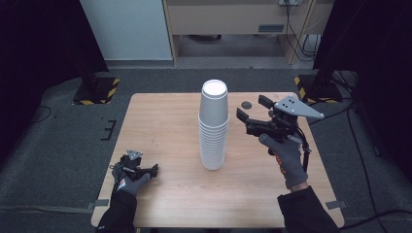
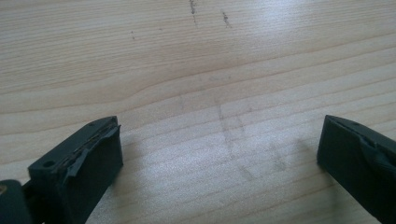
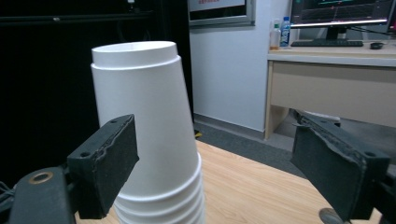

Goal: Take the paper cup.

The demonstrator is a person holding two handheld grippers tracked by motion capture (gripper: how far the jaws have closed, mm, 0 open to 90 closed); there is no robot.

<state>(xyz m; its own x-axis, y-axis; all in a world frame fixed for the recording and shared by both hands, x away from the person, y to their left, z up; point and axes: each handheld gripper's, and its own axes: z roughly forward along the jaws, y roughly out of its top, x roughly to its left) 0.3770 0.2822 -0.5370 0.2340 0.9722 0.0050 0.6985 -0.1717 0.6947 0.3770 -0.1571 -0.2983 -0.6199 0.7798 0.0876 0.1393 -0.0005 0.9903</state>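
Your right gripper (image 1: 251, 110), jaws wide, is only near the top white cup of the stack of paper cups (image 1: 213, 125) at the worktop (image 1: 160, 126) middle, nothing lifted yet, while your left gripper (image 1: 145, 171), jaws wide too, rests near the front left corner.

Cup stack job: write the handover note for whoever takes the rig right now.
Left claw: open, empty, resting low on the table at its near left edge.
Right claw: open, empty, raised beside the top of the cup stack, to its right, not touching it.
Cup stack: white cups nested upside down, standing at the table's middle; the top cup sits slightly tilted in the right gripper view.
Done: approach with the right claw.
Left: probably close on the top cup and lift it off; no cup has been separated yet.
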